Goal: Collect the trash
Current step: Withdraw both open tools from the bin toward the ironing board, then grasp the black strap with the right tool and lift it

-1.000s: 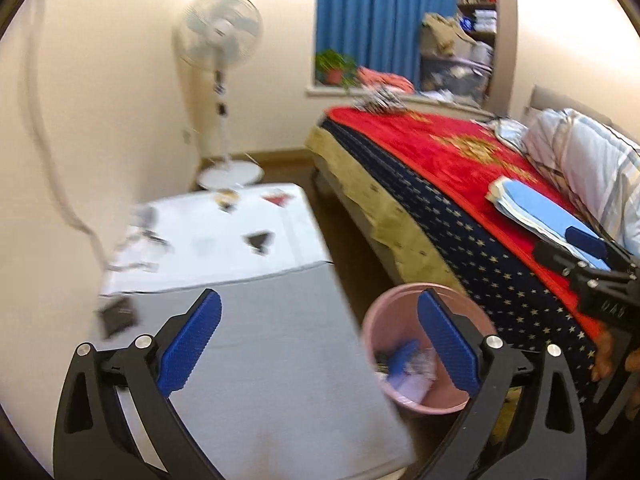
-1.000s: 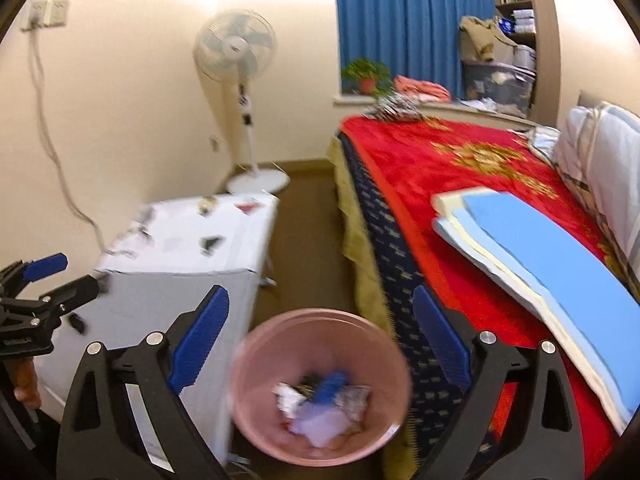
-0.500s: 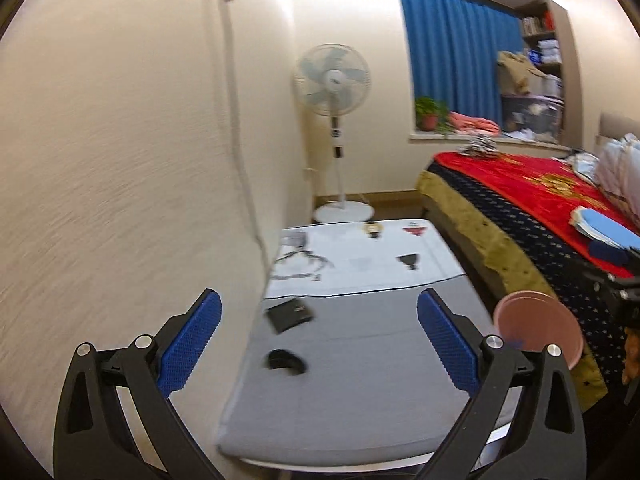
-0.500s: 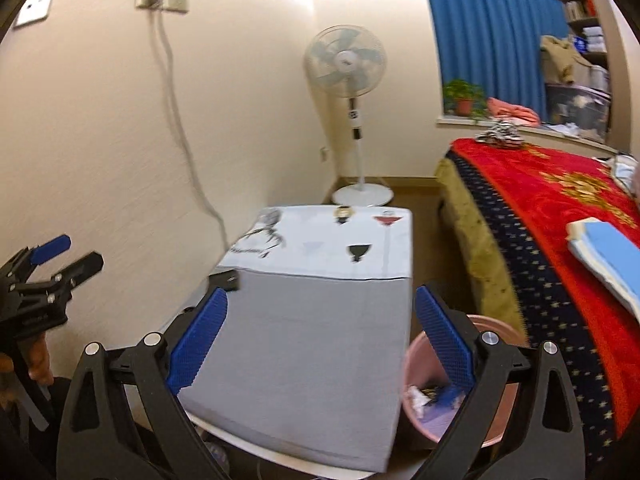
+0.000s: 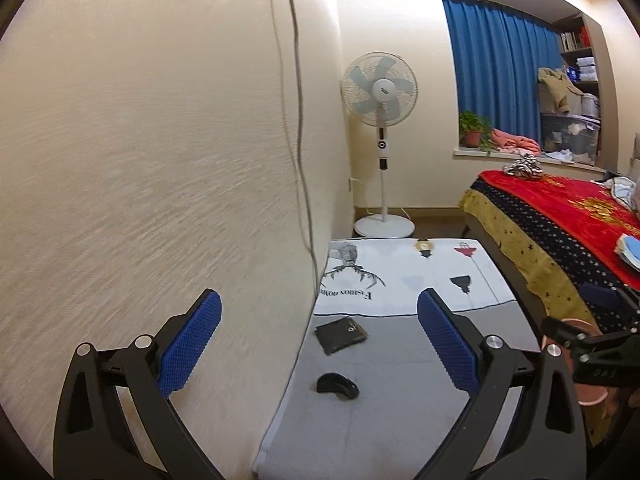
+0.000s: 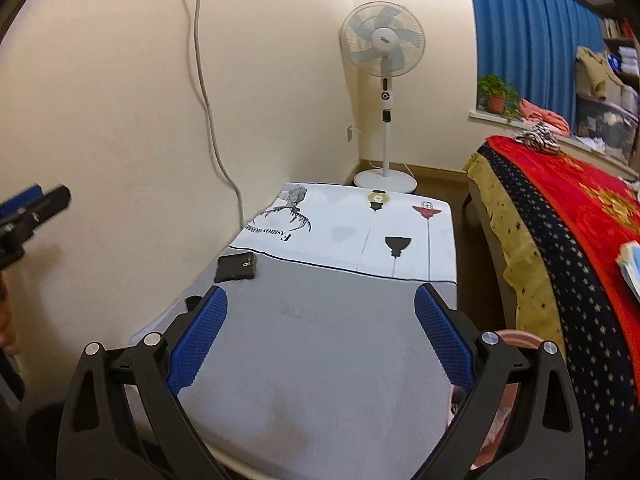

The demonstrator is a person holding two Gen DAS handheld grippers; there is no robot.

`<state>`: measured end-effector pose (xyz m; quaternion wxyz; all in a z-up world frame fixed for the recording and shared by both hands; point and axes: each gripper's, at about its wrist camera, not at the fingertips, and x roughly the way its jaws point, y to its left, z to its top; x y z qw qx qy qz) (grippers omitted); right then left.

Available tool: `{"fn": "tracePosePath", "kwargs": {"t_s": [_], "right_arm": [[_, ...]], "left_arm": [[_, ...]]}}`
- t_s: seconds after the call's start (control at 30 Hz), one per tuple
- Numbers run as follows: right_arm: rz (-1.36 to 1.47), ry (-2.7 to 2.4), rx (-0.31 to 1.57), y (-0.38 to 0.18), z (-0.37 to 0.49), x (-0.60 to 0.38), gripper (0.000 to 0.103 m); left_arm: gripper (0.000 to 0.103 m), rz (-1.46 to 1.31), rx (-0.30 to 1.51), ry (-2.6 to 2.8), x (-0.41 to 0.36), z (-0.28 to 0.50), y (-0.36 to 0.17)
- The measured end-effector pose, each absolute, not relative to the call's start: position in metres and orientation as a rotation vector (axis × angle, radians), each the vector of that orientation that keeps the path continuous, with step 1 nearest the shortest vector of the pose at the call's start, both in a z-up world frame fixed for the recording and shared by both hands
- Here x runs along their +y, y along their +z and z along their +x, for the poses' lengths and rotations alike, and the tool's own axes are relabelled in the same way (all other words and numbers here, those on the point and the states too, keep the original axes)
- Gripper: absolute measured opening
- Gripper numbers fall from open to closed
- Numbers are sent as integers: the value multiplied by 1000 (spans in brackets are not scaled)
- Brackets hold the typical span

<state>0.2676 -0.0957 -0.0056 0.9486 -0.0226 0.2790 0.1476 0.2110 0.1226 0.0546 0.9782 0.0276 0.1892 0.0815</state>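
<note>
My left gripper [image 5: 318, 350] is open and empty, held above the near left corner of the cloth-covered table [image 5: 400, 420], half over the wall. My right gripper [image 6: 320, 340] is open and empty above the table's [image 6: 320, 360] near grey part. A pink trash bin [image 6: 516, 338] stands on the floor at the table's right, mostly hidden behind my right finger; its rim also shows in the left wrist view [image 5: 592, 400]. A black flat wallet-like item [image 5: 341, 335] [image 6: 236, 267] and a small black rounded object [image 5: 337, 385] lie on the grey cloth near the wall.
A cream wall [image 5: 140, 160] runs along the table's left, with a hanging cable [image 6: 208, 92]. A standing fan [image 6: 382, 52] is beyond the table. A bed with a red blanket [image 6: 560, 208] lies to the right, across a narrow floor gap.
Both views have swung left, from the pink bin and bed toward the table and wall. The bin has slid to the right edge of both views. Both grippers stayed open.
</note>
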Motion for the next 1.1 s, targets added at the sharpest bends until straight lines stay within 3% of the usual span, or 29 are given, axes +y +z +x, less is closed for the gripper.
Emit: {"fn": "tracePosePath", "kwargs": {"t_s": [0.3, 0.5, 0.67, 0.83, 1.1], "right_arm": [[-90, 329, 601, -36, 308, -77, 93], [-120, 453, 570, -69, 342, -29, 93], [-143, 565, 593, -106, 355, 19, 69], [-195, 645, 659, -146, 360, 60, 54], [-221, 722, 725, -168, 362, 90, 50]], "left_arm": [[95, -20, 408, 196, 138, 244, -14], [93, -30, 410, 267, 151, 218, -27], [95, -14, 379, 282, 153, 191, -19], [95, -31, 394, 262, 155, 189, -17], [95, -39, 392, 246, 157, 187, -19]]}}
